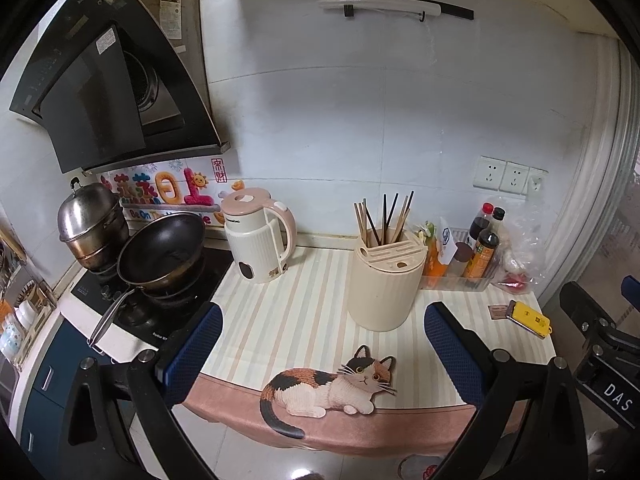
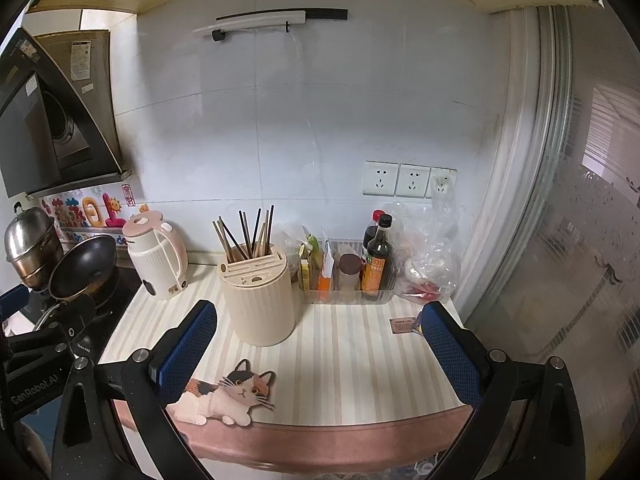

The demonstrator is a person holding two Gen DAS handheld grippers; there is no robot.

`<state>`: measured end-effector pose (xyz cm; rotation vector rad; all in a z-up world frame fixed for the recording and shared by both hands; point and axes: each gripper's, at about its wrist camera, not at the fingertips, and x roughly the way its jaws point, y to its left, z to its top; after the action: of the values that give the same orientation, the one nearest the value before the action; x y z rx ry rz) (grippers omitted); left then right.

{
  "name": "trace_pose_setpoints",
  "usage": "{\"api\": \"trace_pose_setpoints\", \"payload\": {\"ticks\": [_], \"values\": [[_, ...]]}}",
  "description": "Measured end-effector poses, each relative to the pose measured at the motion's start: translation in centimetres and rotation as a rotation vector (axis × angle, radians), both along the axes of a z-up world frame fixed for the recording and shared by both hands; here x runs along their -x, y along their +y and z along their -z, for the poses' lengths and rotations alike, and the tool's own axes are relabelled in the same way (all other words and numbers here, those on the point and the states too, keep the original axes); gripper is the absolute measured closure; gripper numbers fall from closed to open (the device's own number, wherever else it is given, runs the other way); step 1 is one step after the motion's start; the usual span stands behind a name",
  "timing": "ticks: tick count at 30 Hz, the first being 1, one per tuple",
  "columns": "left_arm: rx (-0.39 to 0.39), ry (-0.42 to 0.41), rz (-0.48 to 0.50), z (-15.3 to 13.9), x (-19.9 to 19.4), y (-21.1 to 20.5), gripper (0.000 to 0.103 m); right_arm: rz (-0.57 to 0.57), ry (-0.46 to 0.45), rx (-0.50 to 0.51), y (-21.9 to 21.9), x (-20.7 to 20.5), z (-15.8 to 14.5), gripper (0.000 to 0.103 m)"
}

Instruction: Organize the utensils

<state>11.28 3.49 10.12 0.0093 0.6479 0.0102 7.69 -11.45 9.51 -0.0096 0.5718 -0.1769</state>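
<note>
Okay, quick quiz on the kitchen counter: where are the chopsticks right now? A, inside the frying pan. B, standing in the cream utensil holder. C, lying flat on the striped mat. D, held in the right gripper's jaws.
B: the chopsticks stand upright in the back compartment of the cream utensil holder, while both the left gripper and the right gripper are open and hold nothing.

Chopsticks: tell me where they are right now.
The chopsticks stand upright in the cream utensil holder mid-counter, between the kettle on its left and the condiment tray on its right.
</note>
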Motion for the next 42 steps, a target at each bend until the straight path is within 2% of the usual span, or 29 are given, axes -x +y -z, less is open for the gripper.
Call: {"api": "trace_pose_setpoints", "payload": {"ticks": [42], "values": [[-0.003,-0.003,-0.007,-0.17,-0.22,0.06,0.000,-0.017,-0.004,0.005,-0.11,-0.05,-0.02,0.000]]}}
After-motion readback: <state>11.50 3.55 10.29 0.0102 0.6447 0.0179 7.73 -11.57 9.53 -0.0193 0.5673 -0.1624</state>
